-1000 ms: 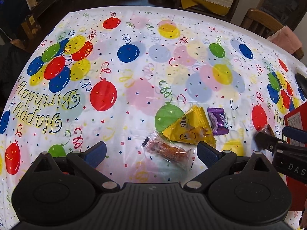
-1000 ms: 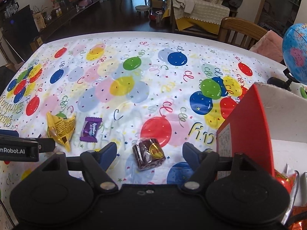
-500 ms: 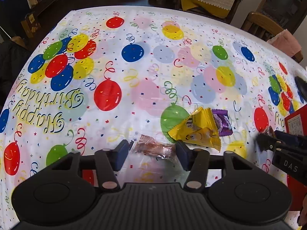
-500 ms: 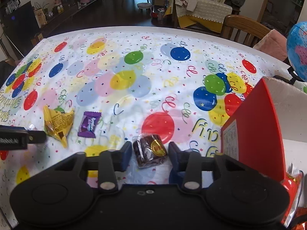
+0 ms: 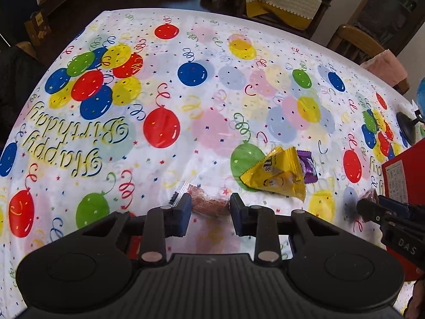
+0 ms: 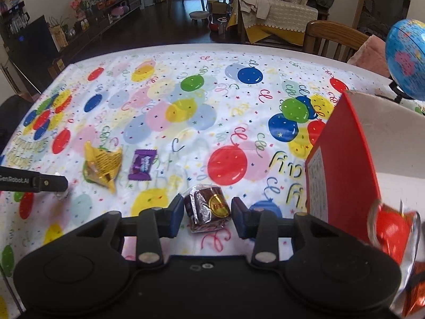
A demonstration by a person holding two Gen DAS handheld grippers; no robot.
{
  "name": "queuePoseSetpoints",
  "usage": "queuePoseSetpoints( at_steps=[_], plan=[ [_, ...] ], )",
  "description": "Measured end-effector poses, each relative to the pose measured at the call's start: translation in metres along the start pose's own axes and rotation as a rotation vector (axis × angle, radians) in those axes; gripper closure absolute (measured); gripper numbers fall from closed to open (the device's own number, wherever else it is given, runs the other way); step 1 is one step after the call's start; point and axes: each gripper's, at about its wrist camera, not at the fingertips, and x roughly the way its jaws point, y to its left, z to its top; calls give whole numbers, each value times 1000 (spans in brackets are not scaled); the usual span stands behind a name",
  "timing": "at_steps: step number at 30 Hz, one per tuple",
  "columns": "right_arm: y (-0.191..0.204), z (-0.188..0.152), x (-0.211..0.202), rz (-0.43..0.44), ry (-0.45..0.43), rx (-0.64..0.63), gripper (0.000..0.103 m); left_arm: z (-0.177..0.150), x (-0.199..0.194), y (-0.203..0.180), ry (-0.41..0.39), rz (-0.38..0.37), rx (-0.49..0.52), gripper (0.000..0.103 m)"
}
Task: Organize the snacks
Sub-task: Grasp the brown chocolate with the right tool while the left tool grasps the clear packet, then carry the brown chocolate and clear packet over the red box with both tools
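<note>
The brown snack w/ clear wrap [image 5: 209, 205] sits on the balloon cloth [image 5: 186, 79], right between the tips of the left gripper [image 5: 209, 211]. That claw is closing on it, and the pads look like they touch the wrap ends. The wrap is thin and slippery, so it could slide out or crumple, and the cloth could get pinched too.

The dark choc square w/ gold dot [image 6: 208, 208] sits between the right gripper [image 6: 207, 214] tips. That claw is narrow, but small gaps show on both sides, so it's not squeezed yet. It may tip or pop out.

The yellow bag [image 5: 276, 176] and purple candy [image 5: 308, 167] wait close by. The red box [image 6: 342, 175] is near the right side; a fast swing could bump it.
</note>
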Motion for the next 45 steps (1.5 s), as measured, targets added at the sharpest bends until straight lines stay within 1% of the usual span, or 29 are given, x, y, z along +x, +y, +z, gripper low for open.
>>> queuePoseSetpoints(
  at_steps=[4, 8, 13, 19, 26, 31, 35, 40, 45],
  plan=[
    [2, -9, -17, 23, -9, 23, 66, -10, -13, 5, 2, -19, 1, 73],
    [7, -21, -38, 44, -20, 34, 66, -22, -32, 7, -13, -41, 15, 73],
    [14, -36, -62, 51, -29, 47, 66, -36, -53, 2, -27, -64, 43, 73],
    [20, -49, -94, 34, -60, 60, 66, -52, -77, -4, -50, -93, 85, 73],
    [24, -64, -136, -14, -118, 80, 66, -68, -106, -13, -80, -140, 145, 73],
    [22, -72, -165, -48, -161, 92, 66, -75, -130, -29, -117, -175, 203, 73],
    [15, -74, -183, -60, -192, 99, 66, -76, -143, -47, -143, -181, 236, 73],
    [-5, -70, -190, -56, -209, 108, 66, -73, -152, -75, -169, -178, 262, 73],
    [-39, -66, -189, -44, -211, 109, 66, -71, -150, -114, -177, -168, 278, 73]
  ],
)
